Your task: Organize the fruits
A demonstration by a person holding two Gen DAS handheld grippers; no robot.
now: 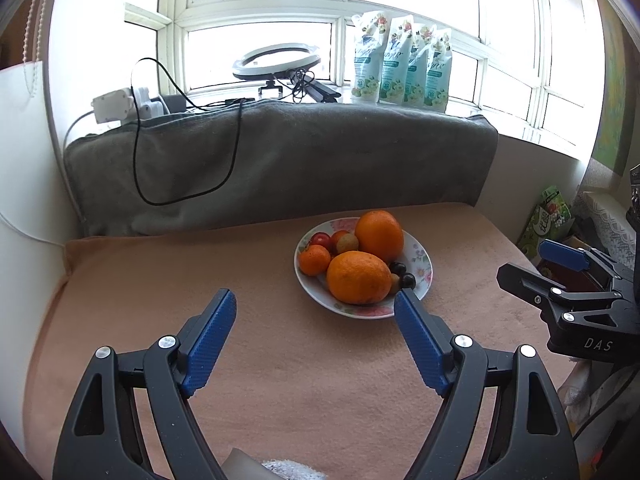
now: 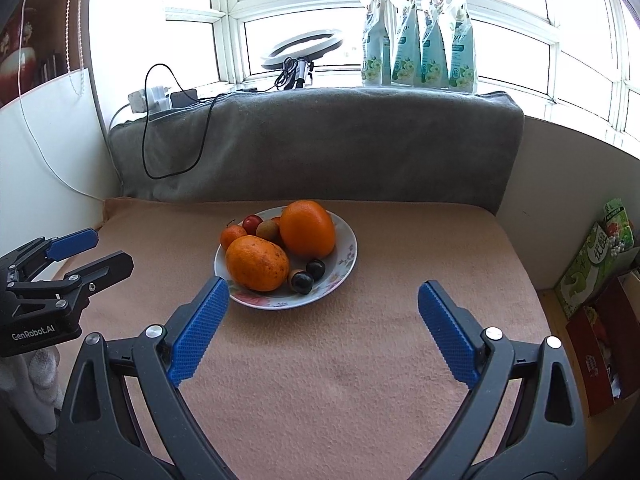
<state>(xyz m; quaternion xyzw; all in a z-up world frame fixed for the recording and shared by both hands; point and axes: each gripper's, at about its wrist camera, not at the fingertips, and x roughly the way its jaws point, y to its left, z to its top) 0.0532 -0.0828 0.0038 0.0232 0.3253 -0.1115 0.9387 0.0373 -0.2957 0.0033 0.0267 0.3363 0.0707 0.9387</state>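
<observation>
We see a white floral-rimmed ceramic plate [image 2: 347, 258] sitting toward the back of the peach-coloured blanket-covered surface [image 2: 340, 360], and every fruit lies on it. Two large round oranges dominate: the nearer large orange [image 2: 257, 263] at the front-left of the plate and the farther large orange [image 2: 307, 227] just behind it, touching or nearly so. A small orange tangerine [image 2: 232, 236], a small red fruit [image 2: 252, 224], a brownish lychee-like fruit [image 2: 267, 230] and two dark round grapes [image 2: 308, 276] fill the gaps.

We judge the oranges firm, fairly heavy and a little slick, so they are best taken across the widest middle; they may roll once lifted off the pile. The grapes look soft and easily bruised, wanting a light squeeze, and the plate would chip if knocked.

Our left hand-held gripper [image 1: 314, 312] is spread wide with nothing between its blue pads, pointing at the plate's near rim from low over the surface. Our right hand-held gripper [image 2: 324, 304] is likewise fully apart and empty, level and aimed just right of the plate. Both hover short of the fruit, side by side.
</observation>
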